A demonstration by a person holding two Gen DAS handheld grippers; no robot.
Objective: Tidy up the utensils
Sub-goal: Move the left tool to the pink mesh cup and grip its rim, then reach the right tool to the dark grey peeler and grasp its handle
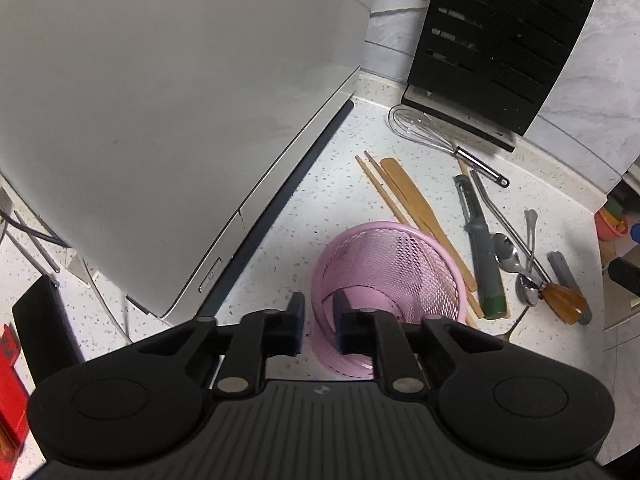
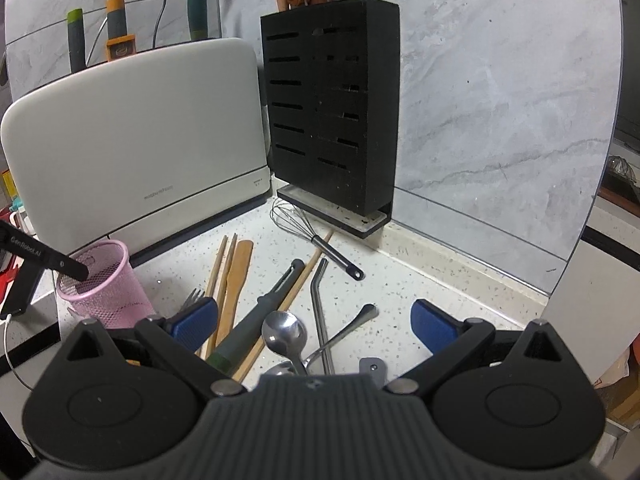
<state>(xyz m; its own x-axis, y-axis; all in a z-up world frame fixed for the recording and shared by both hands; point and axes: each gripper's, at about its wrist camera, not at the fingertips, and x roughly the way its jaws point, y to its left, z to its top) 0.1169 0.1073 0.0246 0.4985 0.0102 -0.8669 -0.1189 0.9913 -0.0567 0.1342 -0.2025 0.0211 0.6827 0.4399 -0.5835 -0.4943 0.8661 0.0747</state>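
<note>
Left wrist view first: the left tongs (image 1: 319, 322) are pinched narrow on the near rim of the pink wire-mesh cup (image 1: 390, 276), 1 pad outside the wall and 1 inside, so this hand looks to be steadying the holder, which stands upright and appears empty on the speckled white tabletop (image 1: 328, 184) beside the pale grey appliance (image 1: 160, 120). To the cup's right lies the loose pile: 2 wooden chopsticks (image 1: 380, 190), 1 flat wooden spatula (image 1: 412, 200), 1 grey-handled peeler (image 1: 480, 248), 1 wire whisk (image 1: 424, 128) by the black slotted knife block (image 1: 500, 40), 1 steel spoon (image 1: 507, 251), and a brown wooden handle (image 1: 562, 300). Over to the right wrist view: the right tongs (image 2: 314, 322) are spread wide and hold nothing, poised above the heap, where 1 shiny spoon (image 2: 282, 334) sits between the pads, with 1 bent metal straw (image 2: 320, 312), 1 fork (image 2: 192, 298) peeking by the left pad, and a 3rd chopstick (image 2: 308, 276) running under the peeler. My read: nothing is sorted yet, this is the 1st pick. The next move calls for closing on a single handle, likely that spoon, lifting it clear of the tangled straw, then dropping it upright into the cup.
</note>
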